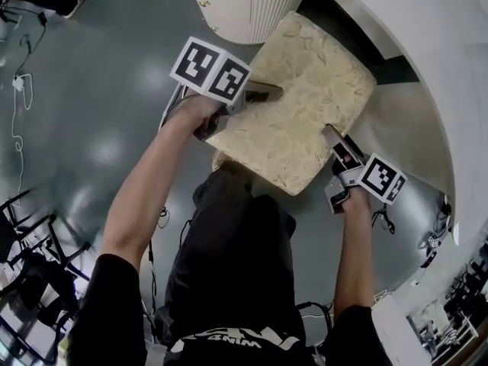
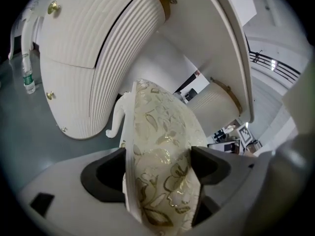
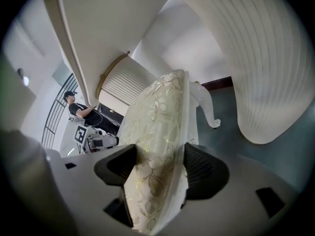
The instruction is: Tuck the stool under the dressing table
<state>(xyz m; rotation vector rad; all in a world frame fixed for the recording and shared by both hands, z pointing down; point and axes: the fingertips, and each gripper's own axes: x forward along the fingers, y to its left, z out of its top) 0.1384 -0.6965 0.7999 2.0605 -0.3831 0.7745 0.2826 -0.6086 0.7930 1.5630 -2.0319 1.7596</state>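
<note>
The stool [image 1: 301, 105] has a cream seat cushion with a gold leaf pattern and white curved legs. Its far corner lies under the edge of the white dressing table [image 1: 427, 29]. My left gripper [image 1: 255, 96] is shut on the seat's left edge. My right gripper [image 1: 335, 142] is shut on the seat's right edge. In the left gripper view the cushion [image 2: 160, 166] is clamped between both black pads, and a white leg [image 2: 118, 119] curls below it. In the right gripper view the cushion [image 3: 157, 166] fills the jaws and a leg [image 3: 209, 109] shows beside it.
A ribbed white cabinet [image 1: 259, 2] of the dressing table stands left of the opening, with brass knobs [image 2: 53, 7]. A water bottle [image 2: 28, 75] stands on the grey floor. Cables [image 1: 19, 82] trail at the left. A person [image 3: 81, 113] sits far off.
</note>
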